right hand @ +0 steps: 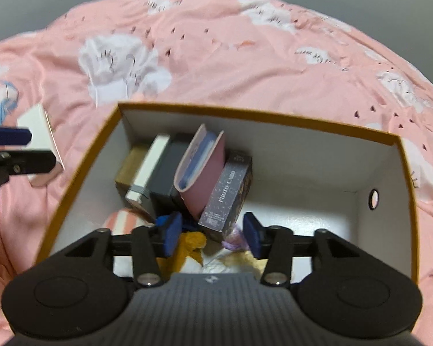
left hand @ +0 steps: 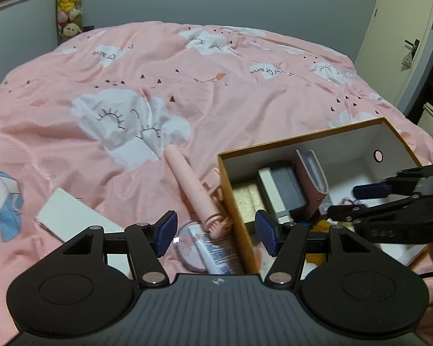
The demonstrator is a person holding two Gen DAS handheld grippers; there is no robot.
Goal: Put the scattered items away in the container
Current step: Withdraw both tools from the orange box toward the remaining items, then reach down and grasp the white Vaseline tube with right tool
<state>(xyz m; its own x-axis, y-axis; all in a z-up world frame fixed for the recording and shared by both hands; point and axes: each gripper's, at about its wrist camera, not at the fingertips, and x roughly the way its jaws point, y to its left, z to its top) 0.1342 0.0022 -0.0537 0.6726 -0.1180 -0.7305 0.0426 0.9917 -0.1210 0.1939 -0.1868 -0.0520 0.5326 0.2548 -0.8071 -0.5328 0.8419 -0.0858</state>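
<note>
Our left gripper (left hand: 216, 235) gapes wide, empty, over the tube (left hand: 216, 255) beside the box (left hand: 231, 178). Our right gripper (right hand: 212, 235) hangs parted, empty, inside the box above the photo-card pack (right hand: 226, 199).

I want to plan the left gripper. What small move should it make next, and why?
Probably lower the open left gripper onto the white tube, which lies between its fingers on the round pink disc, outside the box. The right gripper is open and empty over the box.
</note>
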